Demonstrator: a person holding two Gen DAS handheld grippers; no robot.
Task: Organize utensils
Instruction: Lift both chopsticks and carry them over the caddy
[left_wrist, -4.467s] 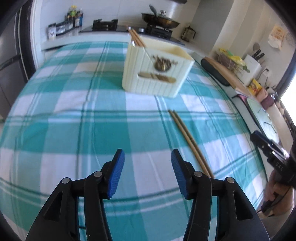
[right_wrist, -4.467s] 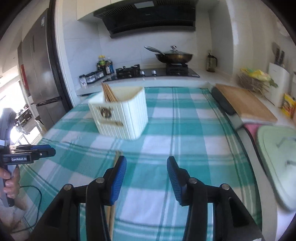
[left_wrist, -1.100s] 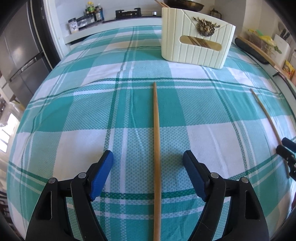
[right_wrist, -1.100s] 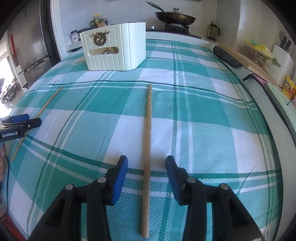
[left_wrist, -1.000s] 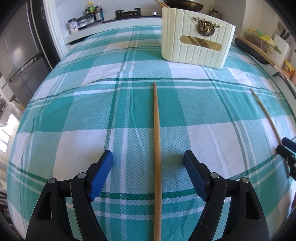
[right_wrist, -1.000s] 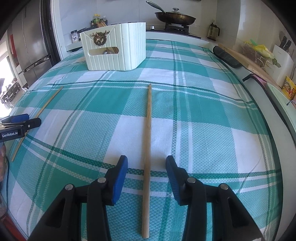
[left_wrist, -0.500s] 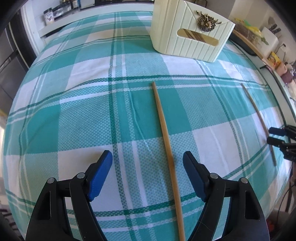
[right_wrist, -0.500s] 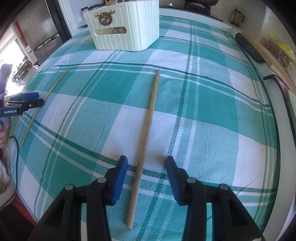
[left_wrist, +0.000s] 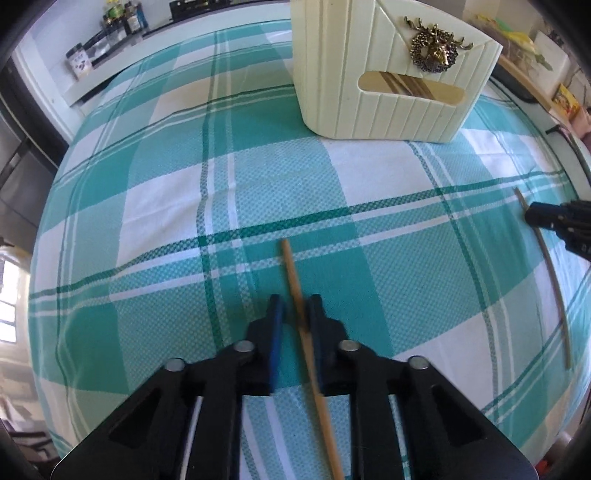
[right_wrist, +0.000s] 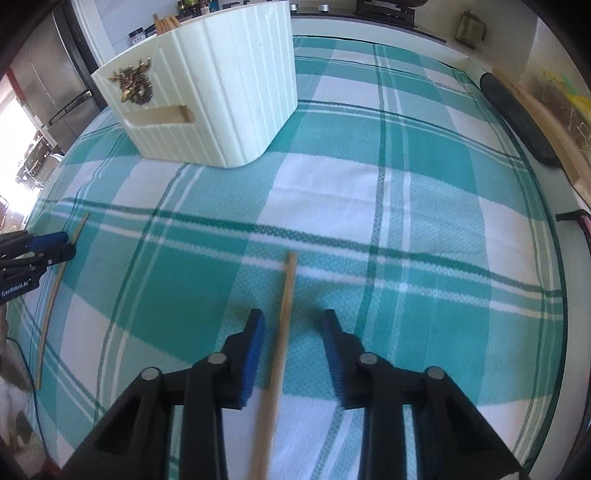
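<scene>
Two wooden chopsticks lie on the teal checked tablecloth (left_wrist: 166, 206). My left gripper (left_wrist: 294, 306) points down over one chopstick (left_wrist: 291, 269); its jaws are closing tight around the stick, near its far end. My right gripper (right_wrist: 293, 321) straddles the other chopstick (right_wrist: 288, 288); its jaws are closing, but cloth shows on both sides of the stick. Each view catches the other gripper at its edge: the right gripper (left_wrist: 532, 214) by its chopstick (left_wrist: 554, 291), the left gripper (right_wrist: 68, 243) by its chopstick (right_wrist: 51, 295). A cream ribbed holder (left_wrist: 369, 92) (right_wrist: 221, 92) stands beyond, with several chopsticks (right_wrist: 166, 22) inside.
A dark roll (right_wrist: 517, 114) and a wooden board lie past the table's right edge. Spice jars (left_wrist: 77, 61) line the back counter, and a fridge stands at the left. Bare cloth stretches between the grippers and the holder.
Both grippers have slid forward along their chopsticks toward the holder, which now looks larger. The left jaws have come almost together around the stick and the right jaws have narrowed.
</scene>
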